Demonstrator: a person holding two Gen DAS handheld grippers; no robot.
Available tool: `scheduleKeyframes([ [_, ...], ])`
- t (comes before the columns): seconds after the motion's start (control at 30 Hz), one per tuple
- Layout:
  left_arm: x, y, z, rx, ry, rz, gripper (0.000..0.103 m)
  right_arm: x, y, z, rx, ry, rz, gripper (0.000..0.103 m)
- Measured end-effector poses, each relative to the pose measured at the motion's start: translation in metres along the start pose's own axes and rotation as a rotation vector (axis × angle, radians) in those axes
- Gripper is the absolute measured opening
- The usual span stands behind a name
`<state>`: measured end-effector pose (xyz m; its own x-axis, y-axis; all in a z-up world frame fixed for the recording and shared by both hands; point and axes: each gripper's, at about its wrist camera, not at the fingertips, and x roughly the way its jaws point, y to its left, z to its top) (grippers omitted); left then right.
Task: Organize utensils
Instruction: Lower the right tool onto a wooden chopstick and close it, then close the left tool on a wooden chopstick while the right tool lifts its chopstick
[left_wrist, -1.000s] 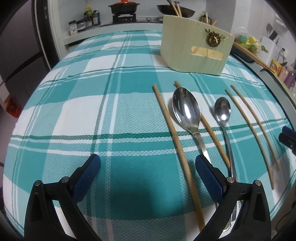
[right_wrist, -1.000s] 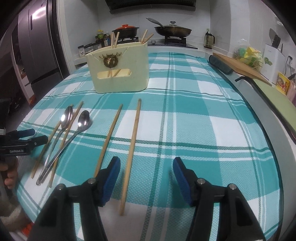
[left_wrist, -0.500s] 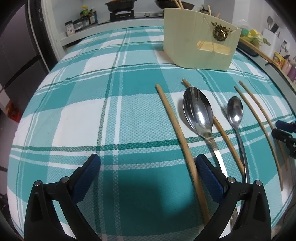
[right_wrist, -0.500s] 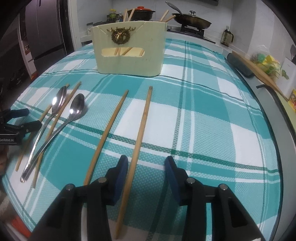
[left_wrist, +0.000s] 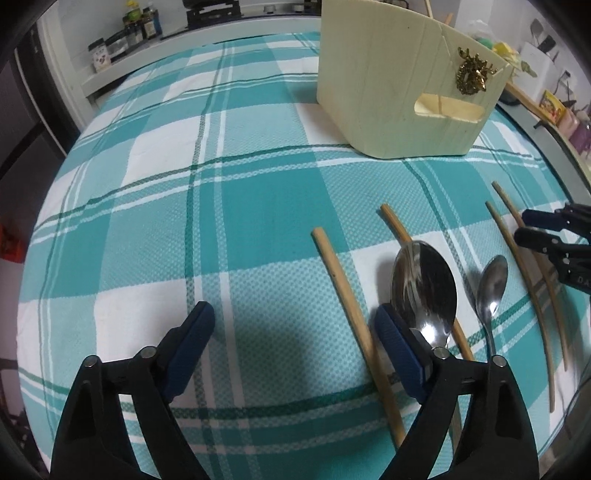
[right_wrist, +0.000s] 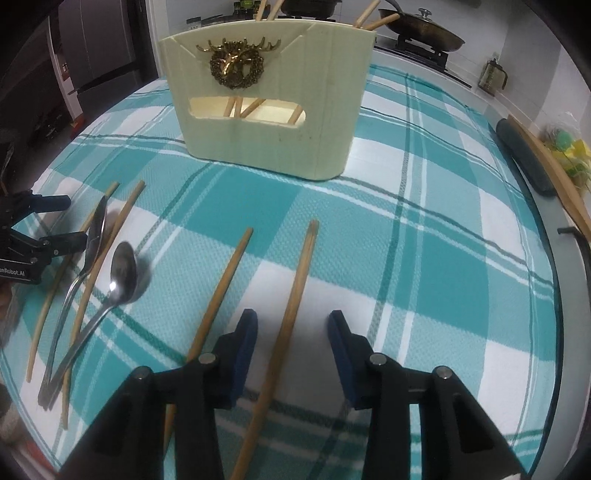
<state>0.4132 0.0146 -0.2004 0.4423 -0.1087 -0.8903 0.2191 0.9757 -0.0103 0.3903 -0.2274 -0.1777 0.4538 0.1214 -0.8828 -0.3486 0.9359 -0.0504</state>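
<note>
Four chopsticks and two spoons lie loose on the desk's teal plaid cloth (right_wrist: 424, 258), in front of a cream holder (right_wrist: 273, 99) that stands upright farther back with more chopsticks poking out of its top and showing through its slot. From the right wrist view, the right chopstick (right_wrist: 295, 306) runs straight between the pads of the right claw (right_wrist: 293, 347), which is spread wide around it and not touching it; the next chopstick (right_wrist: 225, 288) passes just left of the left pad. Farther left, the small spoon (right_wrist: 123, 273) and the big spoon (right_wrist: 96, 230) lie with handles crossing, mixed with two more chopsticks. In the left wrist view, the left claw (left_wrist: 295, 347) is also spread wide, over bare cloth, with a thick chopstick (left_wrist: 347, 302) just inside its right pad and the big spoon's bowl just beyond that pad. A gold deer badge (right_wrist: 236, 61) decorates the holder's front.
</note>
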Motion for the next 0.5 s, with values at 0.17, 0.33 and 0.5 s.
scheduleKeyframes([
  [0.17, 0.006, -0.005, 0.02, 0.018, 0.01, -0.016, 0.069, 0.019, 0.005, 0.035, 0.024, -0.001, 0.019, 0.022],
  [0.33, 0.005, -0.011, 0.026, 0.023, -0.001, -0.039, 0.019, 0.029, 0.008, 0.053, 0.042, -0.003, 0.001, 0.008],
  [0.5, -0.004, -0.002, 0.026, -0.033, -0.03, -0.096, 0.005, 0.02, -0.001, 0.052, 0.109, -0.062, 0.055, 0.007],
])
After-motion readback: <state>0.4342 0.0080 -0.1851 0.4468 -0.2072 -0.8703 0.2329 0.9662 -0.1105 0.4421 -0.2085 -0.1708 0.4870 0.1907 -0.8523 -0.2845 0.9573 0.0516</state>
